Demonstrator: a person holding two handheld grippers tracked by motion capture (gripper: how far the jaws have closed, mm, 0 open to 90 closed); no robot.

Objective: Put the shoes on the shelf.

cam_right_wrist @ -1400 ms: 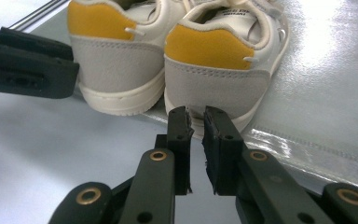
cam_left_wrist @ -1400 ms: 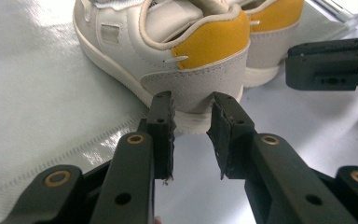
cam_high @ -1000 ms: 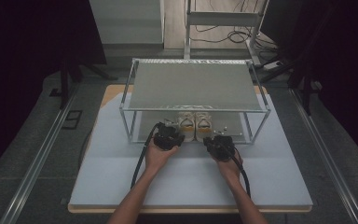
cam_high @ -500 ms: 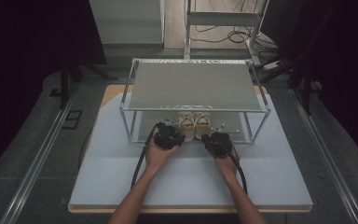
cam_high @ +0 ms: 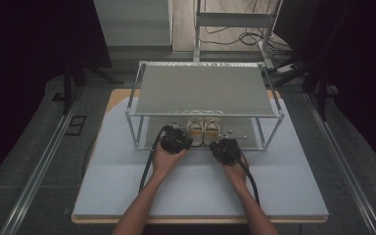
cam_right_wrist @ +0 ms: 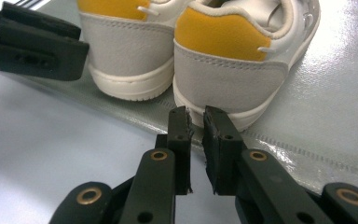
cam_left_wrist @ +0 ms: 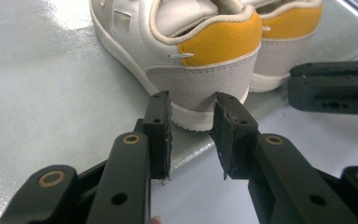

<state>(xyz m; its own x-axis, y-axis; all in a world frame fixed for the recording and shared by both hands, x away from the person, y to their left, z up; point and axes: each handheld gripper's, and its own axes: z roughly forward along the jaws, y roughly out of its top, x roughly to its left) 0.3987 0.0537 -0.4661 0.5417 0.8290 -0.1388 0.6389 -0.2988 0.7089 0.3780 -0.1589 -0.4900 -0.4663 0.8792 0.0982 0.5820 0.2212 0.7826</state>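
Two white-and-grey sneakers with yellow heel patches stand side by side on the lower shelf point(cam_high: 247, 140) of a metal rack, heels toward me. My left gripper point(cam_left_wrist: 191, 105) points at the heel of the left sneaker point(cam_left_wrist: 200, 51). Its jaws have just been opening, with a clear gap and nothing between them. My right gripper point(cam_right_wrist: 196, 114) points at the heel of the right sneaker point(cam_right_wrist: 228, 60), its jaws almost together and holding nothing. From above, the left gripper point(cam_high: 182, 140) and right gripper point(cam_high: 223, 145) sit at the shelf's front edge.
The rack's grey top shelf point(cam_high: 203, 90) overhangs the sneakers, with metal posts at the corners. The rack stands on a white board point(cam_high: 127, 181) over a wooden table. Dark floor and rails lie around it.
The right gripper has edged slightly left and toward the sneakers. The left hand has stayed in place.
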